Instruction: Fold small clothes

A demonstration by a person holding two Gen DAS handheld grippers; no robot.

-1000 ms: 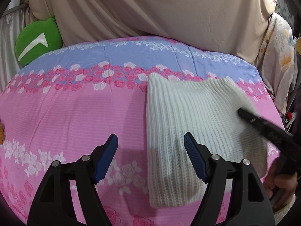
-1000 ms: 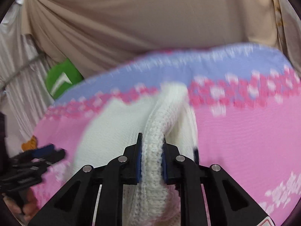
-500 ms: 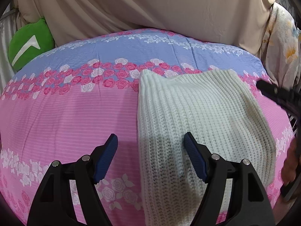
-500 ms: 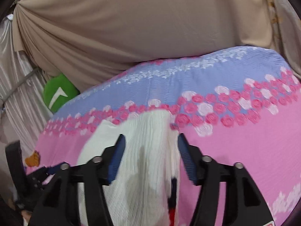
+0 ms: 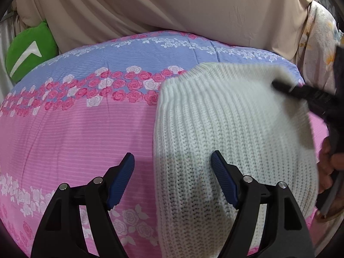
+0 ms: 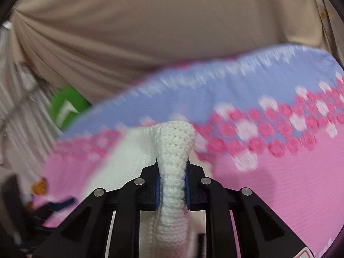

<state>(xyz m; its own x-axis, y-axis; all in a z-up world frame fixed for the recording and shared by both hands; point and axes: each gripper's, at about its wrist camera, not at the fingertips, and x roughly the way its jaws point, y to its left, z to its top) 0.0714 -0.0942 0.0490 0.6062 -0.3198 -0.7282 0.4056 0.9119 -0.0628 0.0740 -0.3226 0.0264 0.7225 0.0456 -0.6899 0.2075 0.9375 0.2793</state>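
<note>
A white knitted garment (image 5: 225,133) lies folded on the pink and blue floral bedspread (image 5: 75,129). My left gripper (image 5: 173,180) is open and empty, its fingers straddling the garment's left edge just above it. My right gripper (image 6: 172,185) is shut on a bunched fold of the white knit (image 6: 173,150) and holds it raised off the bed. It also shows in the left wrist view (image 5: 301,92) as a dark blurred shape at the garment's far right edge.
A beige draped cloth (image 5: 172,10) hangs behind the bed. A green cushion with a white mark (image 5: 30,47) sits at the far left. A floral fabric (image 5: 318,43) hangs at the right. A small orange object (image 6: 39,187) lies at the bed's left side.
My right gripper was open half a second ago and has shut on the garment's edge again, lifting it. The left gripper stayed open over the left edge.
</note>
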